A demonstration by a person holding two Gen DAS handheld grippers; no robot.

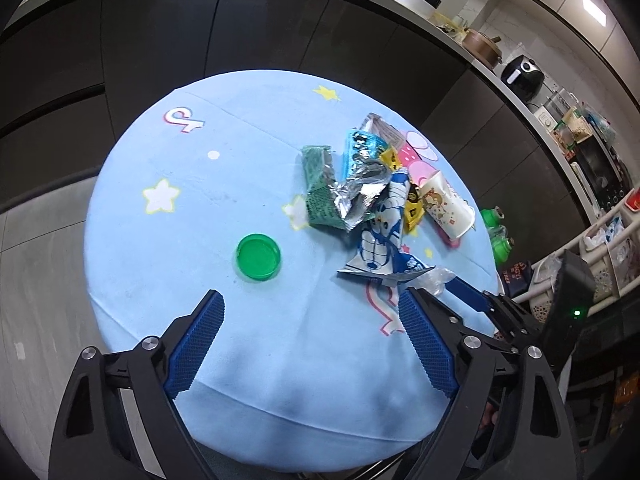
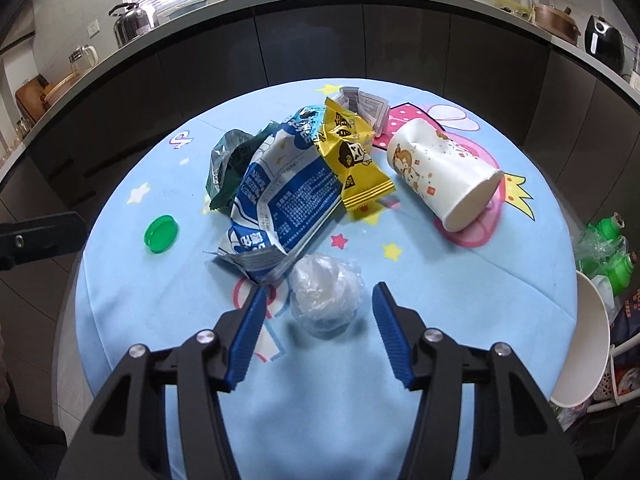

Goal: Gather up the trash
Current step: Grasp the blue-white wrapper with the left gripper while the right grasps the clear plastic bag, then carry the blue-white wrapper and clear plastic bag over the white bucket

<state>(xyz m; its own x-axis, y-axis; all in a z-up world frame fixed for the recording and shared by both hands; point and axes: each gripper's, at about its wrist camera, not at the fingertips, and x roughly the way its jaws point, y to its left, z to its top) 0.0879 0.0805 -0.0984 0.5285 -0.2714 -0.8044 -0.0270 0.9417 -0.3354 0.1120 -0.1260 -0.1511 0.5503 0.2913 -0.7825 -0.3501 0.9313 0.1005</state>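
A heap of trash lies on the round blue table: a blue-white wrapper, a yellow wrapper, a green wrapper, crumpled silver foil and a paper cup on its side. A green lid lies apart to the left. My right gripper is low over the table with a clear plastic wad between its jaws; a gap shows on both sides, so it is open. My left gripper hovers open and empty, just short of the lid.
A white bucket stands off the table's right edge, with green bottles in plastic behind it. A dark curved kitchen counter with a kettle, pots and appliances runs behind the table. White baskets stand at the right.
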